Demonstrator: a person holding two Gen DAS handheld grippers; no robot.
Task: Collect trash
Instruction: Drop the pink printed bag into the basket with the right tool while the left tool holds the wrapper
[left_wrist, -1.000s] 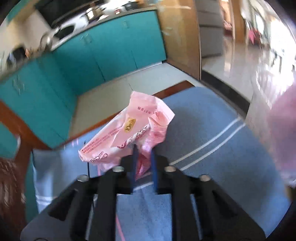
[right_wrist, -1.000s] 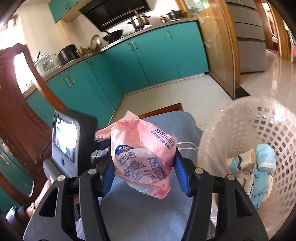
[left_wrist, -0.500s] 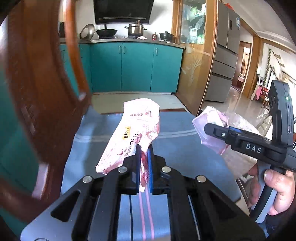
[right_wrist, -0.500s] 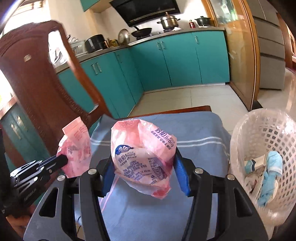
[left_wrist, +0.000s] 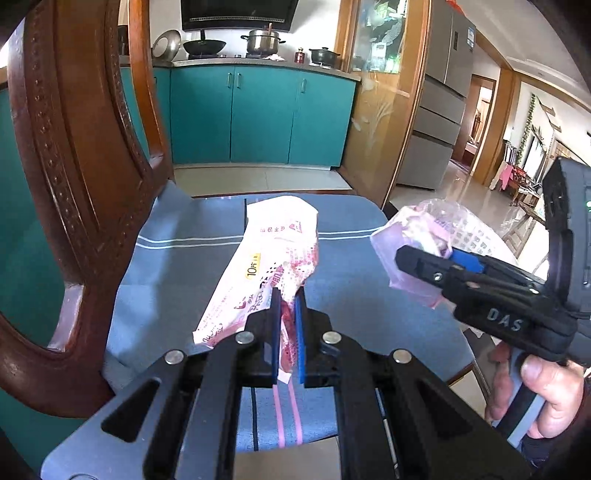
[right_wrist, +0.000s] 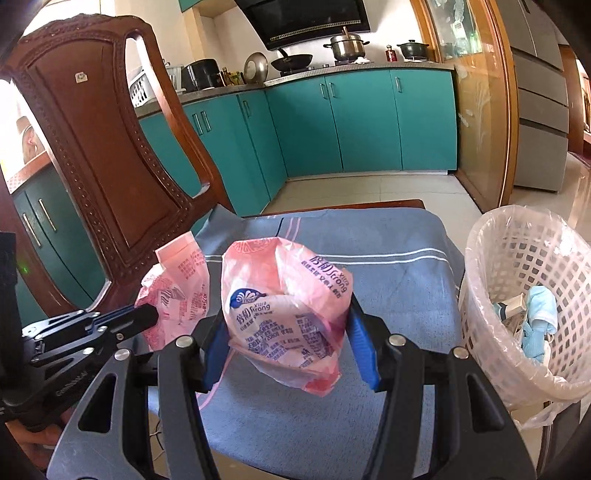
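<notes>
Risks: basket sits off chair seat edge, so early release likely drops wrapper on floor; thin film may cling to pads.

Right gripper: jaws mid-wide, clamping puffy pink bag.

Left gripper: jaws near-closed, pinching crumpled pink wrapper tail; both seemingly above seat.

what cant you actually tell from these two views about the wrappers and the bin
- Bottom of the basket: right wrist view, cut off by the frame edge and hidden by its liner.
- Items in the basket: right wrist view, half buried, too small to identify.
- Lower end of the pink wrapper: left wrist view, hidden between the left gripper pads.
- Back of the pink bag: right wrist view, faces away; right gripper fingers cover its sides.
</notes>
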